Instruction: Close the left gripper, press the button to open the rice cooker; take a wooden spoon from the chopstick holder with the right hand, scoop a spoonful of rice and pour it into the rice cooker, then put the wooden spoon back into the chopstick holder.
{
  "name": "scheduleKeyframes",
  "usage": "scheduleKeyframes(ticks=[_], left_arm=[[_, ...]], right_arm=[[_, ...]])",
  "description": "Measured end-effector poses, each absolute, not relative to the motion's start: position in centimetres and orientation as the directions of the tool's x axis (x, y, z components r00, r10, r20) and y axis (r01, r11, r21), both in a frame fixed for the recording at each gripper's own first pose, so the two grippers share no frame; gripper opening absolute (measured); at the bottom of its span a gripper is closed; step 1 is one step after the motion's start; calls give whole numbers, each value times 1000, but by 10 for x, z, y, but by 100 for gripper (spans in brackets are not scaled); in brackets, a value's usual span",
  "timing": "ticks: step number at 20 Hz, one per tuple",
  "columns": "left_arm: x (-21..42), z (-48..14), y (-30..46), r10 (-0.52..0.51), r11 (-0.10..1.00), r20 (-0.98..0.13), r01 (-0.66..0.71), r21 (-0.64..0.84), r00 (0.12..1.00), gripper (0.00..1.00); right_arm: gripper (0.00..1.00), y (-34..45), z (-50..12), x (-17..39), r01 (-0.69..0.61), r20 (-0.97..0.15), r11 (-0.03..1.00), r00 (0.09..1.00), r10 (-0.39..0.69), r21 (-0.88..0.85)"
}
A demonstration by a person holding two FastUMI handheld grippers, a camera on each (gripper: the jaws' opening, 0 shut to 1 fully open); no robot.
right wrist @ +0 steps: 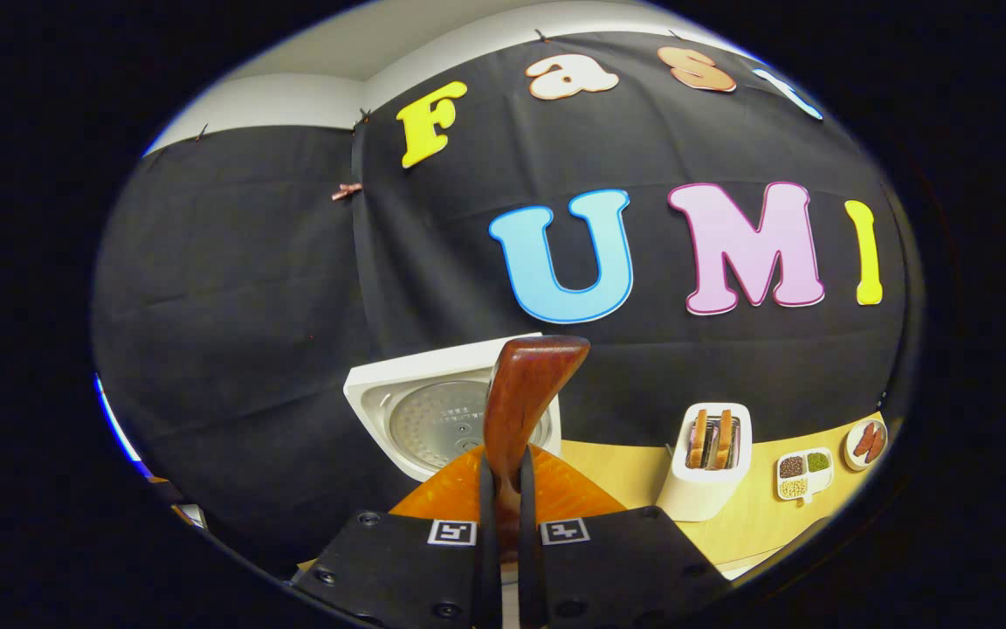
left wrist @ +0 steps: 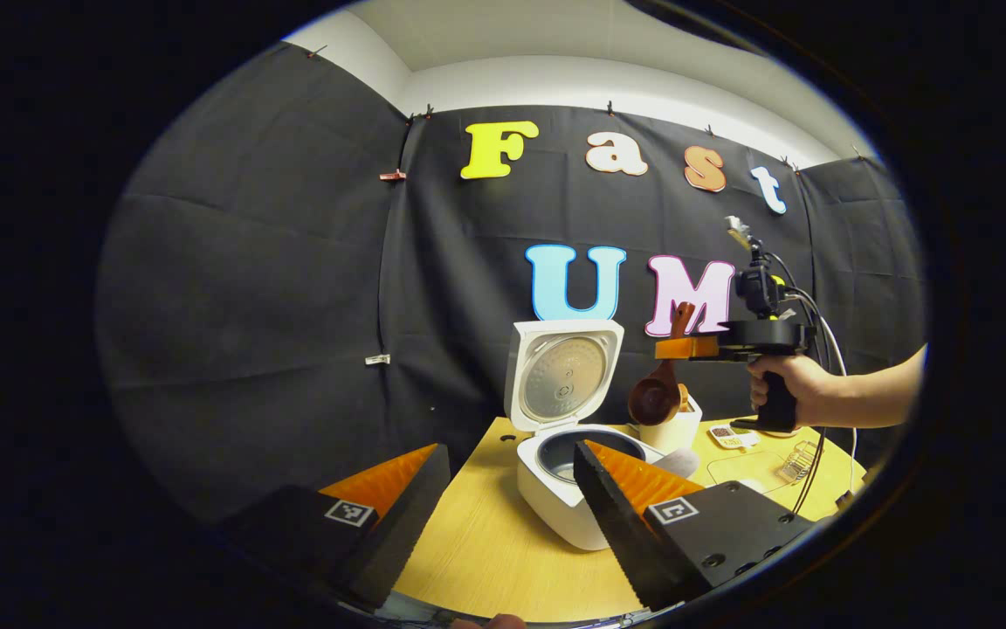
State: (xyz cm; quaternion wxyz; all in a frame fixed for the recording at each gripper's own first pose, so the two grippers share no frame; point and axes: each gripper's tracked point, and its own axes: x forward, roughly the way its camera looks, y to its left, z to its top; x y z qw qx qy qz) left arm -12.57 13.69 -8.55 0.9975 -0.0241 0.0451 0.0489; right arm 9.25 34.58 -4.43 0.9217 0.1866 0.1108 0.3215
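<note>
Nearest in the left gripper view, the left gripper (left wrist: 503, 489) hangs with its fingers spread wide and nothing between them, low over the near edge of the wooden table (left wrist: 485, 542). Just beyond stands the rice cooker (left wrist: 560, 489), lid up and inner pot exposed, so the button press looks done. Right of it sits a white cup-like container (left wrist: 673, 428), probably the chopstick holder. Above that, the right gripper (left wrist: 686, 348), held by a hand (left wrist: 787, 384), carries the wooden spoon (left wrist: 658, 389), bowl hanging down. In the right gripper view both fingers clamp the spoon's handle, its end upright. Whether rice is in the bowl I cannot tell, so scooping, pouring and returning the spoon may all remain.
</note>
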Motion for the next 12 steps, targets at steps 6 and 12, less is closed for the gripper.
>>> scheduleKeyframes(ticks=[6, 12], left_arm=[[-118, -75, 108, 56, 998, -78, -59, -33, 995, 98], [-105, -68, 73, 27, 999, -72, -30, -34, 997, 98]], right_arm=[[12, 246, -32, 72, -505, -43, 761, 822, 568, 407], [12, 118, -64, 74, -365, -75, 838, 901, 428, 405]])
